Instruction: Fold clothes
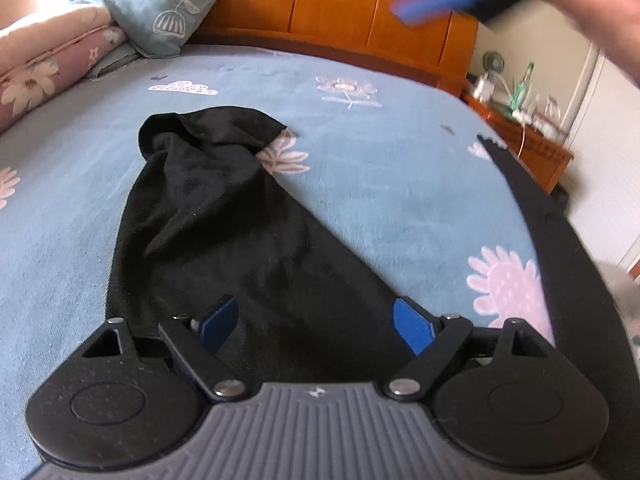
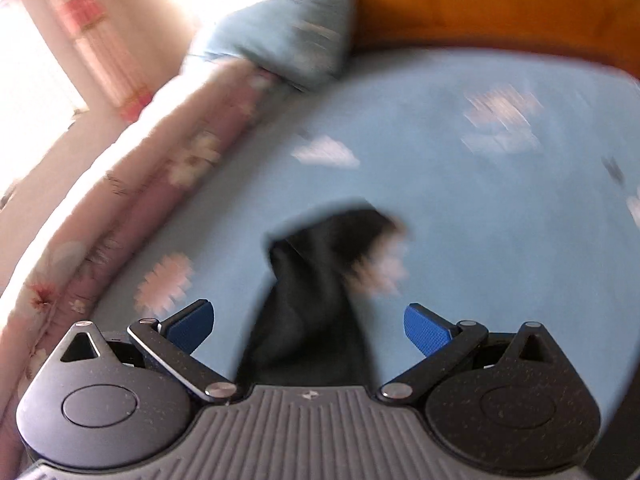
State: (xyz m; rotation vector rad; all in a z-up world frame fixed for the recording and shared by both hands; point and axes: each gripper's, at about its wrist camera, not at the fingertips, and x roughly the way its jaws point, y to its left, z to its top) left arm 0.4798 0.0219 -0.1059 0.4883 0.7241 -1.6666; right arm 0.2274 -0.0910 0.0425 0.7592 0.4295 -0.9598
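your garment (image 1: 224,216) lies on the bed (image 1: 380,184), running from just under your left gripper (image 1: 316,320) away toward the headboard (image 1: 340,4), its far end bunched. at the bed's far left corner a pillow (image 1: 168,8) leans against the headboard, with a folded quilt (image 1: 44,68) along the left edge beside it. your right gripper (image 1: 436,2) hangs above the bed's far right side, and a nightstand (image 1: 524,140) stands off the bed to the right.

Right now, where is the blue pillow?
In the left wrist view, the blue pillow sits top left, leaning on the wooden headboard beside the pink floral quilt.
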